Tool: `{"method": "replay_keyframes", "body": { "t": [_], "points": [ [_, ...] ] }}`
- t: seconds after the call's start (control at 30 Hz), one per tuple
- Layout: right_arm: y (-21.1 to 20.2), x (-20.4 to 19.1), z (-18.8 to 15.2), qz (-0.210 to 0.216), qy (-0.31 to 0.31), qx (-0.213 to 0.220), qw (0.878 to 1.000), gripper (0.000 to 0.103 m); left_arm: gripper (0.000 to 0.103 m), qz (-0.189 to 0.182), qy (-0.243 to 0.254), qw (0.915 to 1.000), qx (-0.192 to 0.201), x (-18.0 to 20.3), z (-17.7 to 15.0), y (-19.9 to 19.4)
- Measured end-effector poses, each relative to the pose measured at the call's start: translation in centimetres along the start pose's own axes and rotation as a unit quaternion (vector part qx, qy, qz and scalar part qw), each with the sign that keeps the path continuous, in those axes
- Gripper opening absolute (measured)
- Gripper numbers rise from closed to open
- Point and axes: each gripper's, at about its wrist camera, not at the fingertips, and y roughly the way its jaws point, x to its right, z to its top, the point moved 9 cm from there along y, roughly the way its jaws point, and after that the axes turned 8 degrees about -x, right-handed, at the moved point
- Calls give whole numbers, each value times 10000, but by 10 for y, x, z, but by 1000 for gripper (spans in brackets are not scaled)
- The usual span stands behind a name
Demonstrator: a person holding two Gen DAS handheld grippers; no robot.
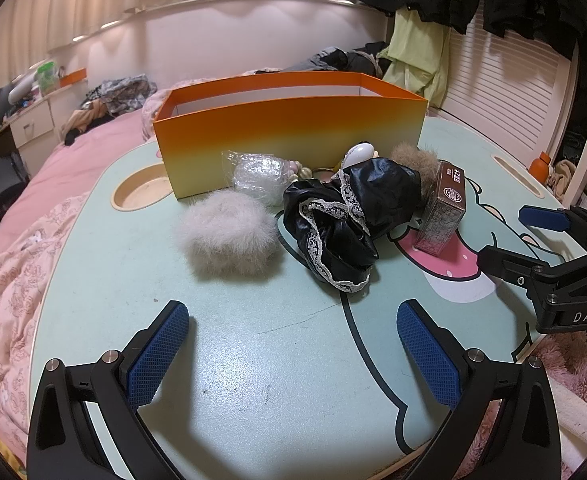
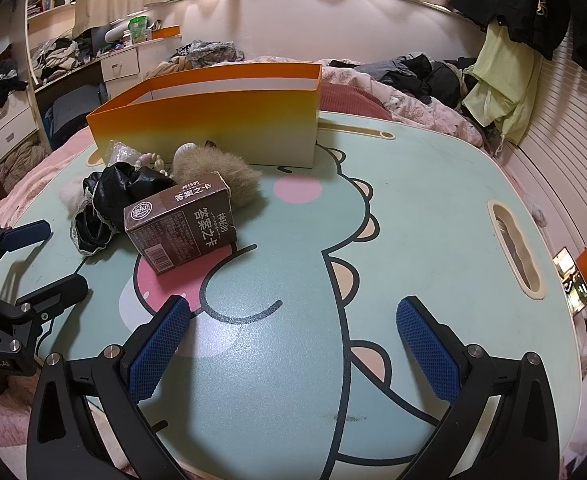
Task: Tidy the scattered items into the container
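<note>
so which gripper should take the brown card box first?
Right, probably. The right gripper is open with the brown card box just ahead; from the left gripper, the black lace-trimmed fabric lies between.

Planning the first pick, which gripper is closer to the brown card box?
Right. The right gripper sits just beside the brown card box; the left gripper hangs back across bare table.

My lap table (image 1: 221, 360), pale green with a cartoon dinosaur printed on it, sits on the pink bed (image 1: 53, 184). On it stands the orange box (image 1: 289, 128). In front of that lie a white fur puff (image 1: 225, 236), a black lace-trimmed cloth (image 1: 345, 216), a bubble-wrap packet (image 1: 259, 174), some beads (image 2: 155, 162), a tan fur puff (image 2: 217, 178) and a brown card box (image 2: 185, 224).
</note>
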Motion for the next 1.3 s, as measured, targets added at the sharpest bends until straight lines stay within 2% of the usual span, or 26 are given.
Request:
{"method": "replay_keyframes", "body": {
  "t": [0.5, 0.67, 1.03, 1.17, 1.2, 1.27, 1.3],
  "points": [
    [0, 0, 0, -15, 14, -1, 10000, 103, 103, -4, 2, 10000, 3, -1, -1, 0],
    [3, -7, 3, 166, -250, 80, 9995, 103, 103, -4, 5, 10000, 5, -1, -1, 0],
    [3, -9, 3, 204, -256, 153, 9993, 103, 103, -12, -4, 10000, 8, -2, 0, 1],
    [-9, -9, 8, 363, -219, 436, 9981, 102, 103, -10, -1, 10000, 10, -2, 0, 1],
    [-14, -10, 9, 443, -228, 550, 9972, 100, 103, -10, -1, 10000, 9, -2, 0, 1],
    [-21, -12, 12, 546, -245, 703, 9957, 81, 103, -11, -2, 10000, 10, -2, 0, 1],
    [-23, -13, 13, 575, -251, 738, 9953, 77, 103, -11, -1, 10000, 10, -2, 0, 1]
  ]
}}
